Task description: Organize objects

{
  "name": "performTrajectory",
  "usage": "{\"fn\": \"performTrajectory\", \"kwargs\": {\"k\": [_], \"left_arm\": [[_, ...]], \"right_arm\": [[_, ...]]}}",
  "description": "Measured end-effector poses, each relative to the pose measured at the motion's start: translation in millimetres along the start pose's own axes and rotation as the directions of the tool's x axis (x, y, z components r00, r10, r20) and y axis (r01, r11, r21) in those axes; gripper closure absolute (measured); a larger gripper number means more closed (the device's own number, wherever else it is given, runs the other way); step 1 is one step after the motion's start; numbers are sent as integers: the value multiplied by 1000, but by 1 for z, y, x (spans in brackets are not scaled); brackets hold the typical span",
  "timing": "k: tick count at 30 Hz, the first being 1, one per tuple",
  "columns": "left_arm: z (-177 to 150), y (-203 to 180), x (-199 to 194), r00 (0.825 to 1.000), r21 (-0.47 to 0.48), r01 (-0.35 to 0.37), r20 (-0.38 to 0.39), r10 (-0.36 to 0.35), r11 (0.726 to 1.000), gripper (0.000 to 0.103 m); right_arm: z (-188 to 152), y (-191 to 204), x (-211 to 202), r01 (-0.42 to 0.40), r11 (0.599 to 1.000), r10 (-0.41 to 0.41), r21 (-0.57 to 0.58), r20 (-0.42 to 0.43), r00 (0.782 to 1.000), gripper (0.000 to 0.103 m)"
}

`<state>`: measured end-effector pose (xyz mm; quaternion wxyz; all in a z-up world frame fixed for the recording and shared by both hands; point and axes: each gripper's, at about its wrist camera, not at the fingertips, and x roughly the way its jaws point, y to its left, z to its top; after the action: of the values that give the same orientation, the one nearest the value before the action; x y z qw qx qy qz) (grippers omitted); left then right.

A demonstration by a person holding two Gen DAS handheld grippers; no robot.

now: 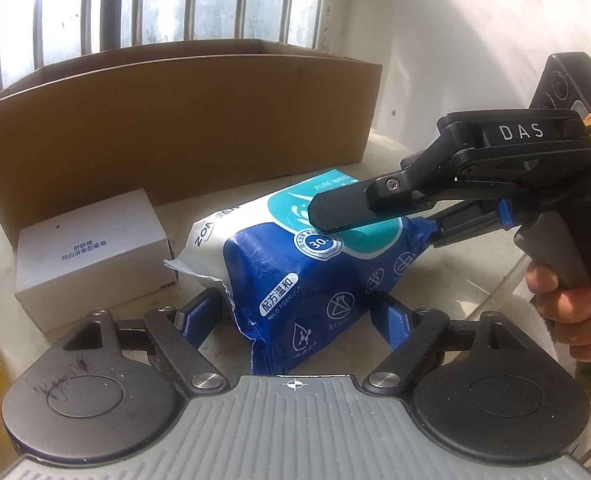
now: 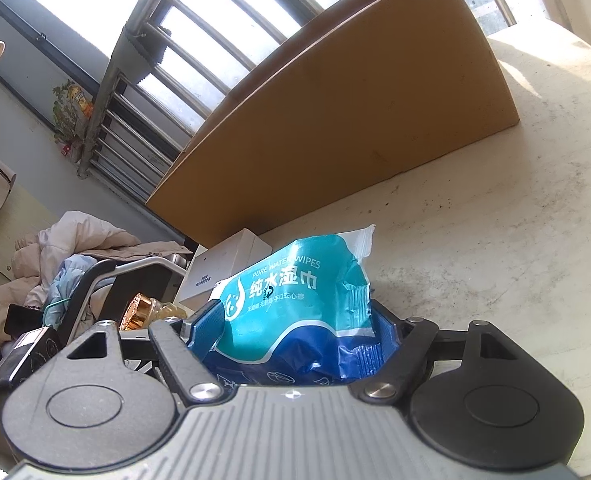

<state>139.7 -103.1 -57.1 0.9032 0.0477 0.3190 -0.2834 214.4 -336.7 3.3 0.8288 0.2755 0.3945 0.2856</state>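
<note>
A blue and teal pack of wet wipes (image 1: 295, 264) stands tilted on the pale tabletop (image 2: 495, 240). My left gripper (image 1: 295, 312) straddles its near end; the blue pads sit beside the pack with small gaps, so it is open. My right gripper (image 1: 375, 224) reaches in from the right, held by a person's hand (image 1: 575, 304). One of its fingers (image 1: 343, 208) lies across the pack's teal face, and the other is mostly hidden behind the pack. In the right wrist view the pack (image 2: 295, 308) fills my right gripper (image 2: 295, 324), and both pads press on it.
A small white carton (image 1: 95, 256) sits just left of the pack. A large open cardboard box (image 1: 175, 120) stands behind, under a barred window. A yellow bottle with a gold cap (image 2: 139, 308) is at the table's left edge. Clothes (image 2: 55, 248) are piled beyond it.
</note>
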Motion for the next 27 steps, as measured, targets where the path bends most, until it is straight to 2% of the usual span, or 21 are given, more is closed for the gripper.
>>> {"fn": "performTrajectory", "kwargs": {"k": [7, 19, 27], "left_arm": [[4, -3, 3, 1000, -7, 3, -5, -3, 1000, 22], [11, -14, 7, 999, 9, 33, -16, -33, 999, 23], [15, -11, 10, 998, 9, 41, -38, -40, 999, 19]], "right_arm": [[0, 1, -1, -5, 1000, 5, 7, -3, 1000, 27], [-2, -1, -15, 38, 999, -37, -18, 26, 999, 27], [-2, -9, -18, 34, 999, -33, -25, 44, 998, 26]]}}
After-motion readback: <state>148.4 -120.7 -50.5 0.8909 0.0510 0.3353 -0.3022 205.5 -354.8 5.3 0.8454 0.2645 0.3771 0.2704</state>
